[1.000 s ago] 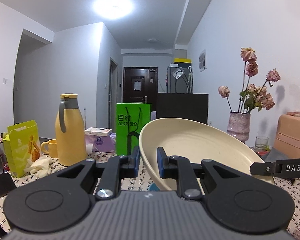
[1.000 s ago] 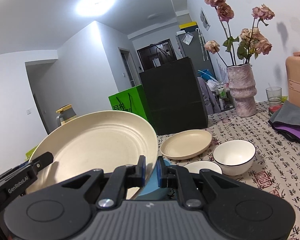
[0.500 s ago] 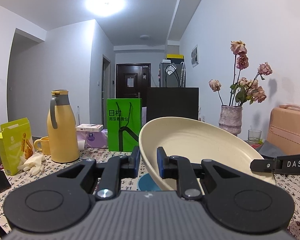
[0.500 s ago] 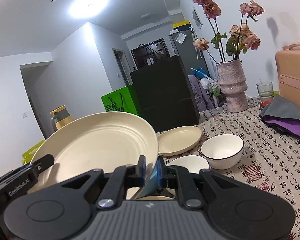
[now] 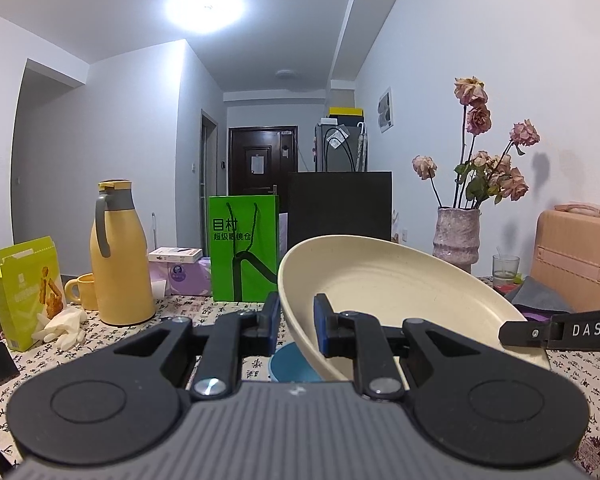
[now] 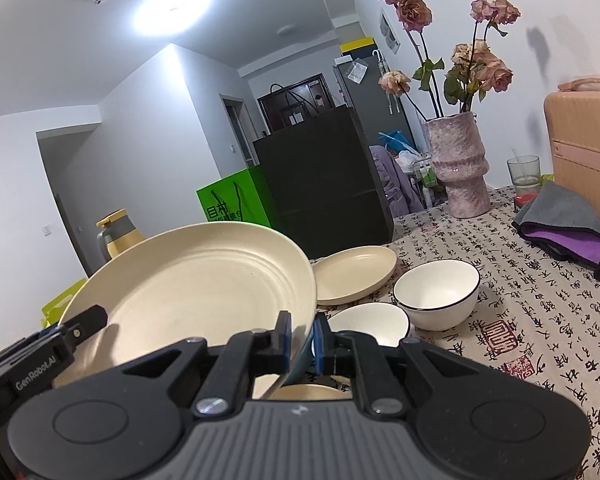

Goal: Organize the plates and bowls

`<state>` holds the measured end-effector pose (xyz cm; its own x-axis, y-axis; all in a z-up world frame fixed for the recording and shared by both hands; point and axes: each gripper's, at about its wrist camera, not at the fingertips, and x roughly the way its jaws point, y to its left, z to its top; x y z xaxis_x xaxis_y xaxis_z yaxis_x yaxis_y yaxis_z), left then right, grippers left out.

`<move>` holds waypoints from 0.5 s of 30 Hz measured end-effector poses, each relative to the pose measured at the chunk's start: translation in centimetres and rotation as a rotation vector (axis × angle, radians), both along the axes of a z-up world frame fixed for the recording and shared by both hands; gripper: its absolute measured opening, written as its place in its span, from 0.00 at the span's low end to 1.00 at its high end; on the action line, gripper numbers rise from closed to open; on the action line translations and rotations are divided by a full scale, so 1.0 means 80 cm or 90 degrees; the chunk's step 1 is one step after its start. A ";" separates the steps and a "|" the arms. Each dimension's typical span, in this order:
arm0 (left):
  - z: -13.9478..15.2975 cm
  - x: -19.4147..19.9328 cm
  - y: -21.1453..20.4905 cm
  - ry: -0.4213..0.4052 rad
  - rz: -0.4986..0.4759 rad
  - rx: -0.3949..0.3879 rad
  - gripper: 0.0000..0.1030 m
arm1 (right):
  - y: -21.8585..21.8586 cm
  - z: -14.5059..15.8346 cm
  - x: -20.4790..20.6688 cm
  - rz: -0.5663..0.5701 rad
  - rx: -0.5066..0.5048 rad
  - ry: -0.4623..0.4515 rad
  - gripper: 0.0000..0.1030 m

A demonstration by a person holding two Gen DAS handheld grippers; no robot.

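Both the left gripper (image 5: 296, 330) and right gripper (image 6: 300, 344) clamp the large cream round plate's (image 6: 196, 292) rim; the smaller cream plate (image 6: 356, 274) and two white bowls (image 6: 436, 294) on the far worktop (image 6: 540, 320) await stacking.

The left gripper (image 5: 296, 326) has a grey ribbed body, two round black discs, black arms with shiny silver screws, and blue pads on its fingers (image 5: 323, 322). The right gripper (image 6: 300, 340) looks the same. White letters read "DAS" on one side bar and "GenRobot.AI" on the other.
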<state>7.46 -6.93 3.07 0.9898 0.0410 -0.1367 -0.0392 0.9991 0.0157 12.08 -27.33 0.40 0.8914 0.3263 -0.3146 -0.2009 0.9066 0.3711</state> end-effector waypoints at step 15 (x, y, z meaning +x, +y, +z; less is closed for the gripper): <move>-0.001 -0.002 0.002 0.000 0.000 -0.001 0.17 | 0.000 -0.002 -0.004 0.002 -0.001 0.003 0.11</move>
<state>7.33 -6.77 2.96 0.9898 0.0412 -0.1364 -0.0396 0.9991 0.0142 11.77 -27.30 0.27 0.8886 0.3292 -0.3193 -0.2026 0.9064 0.3706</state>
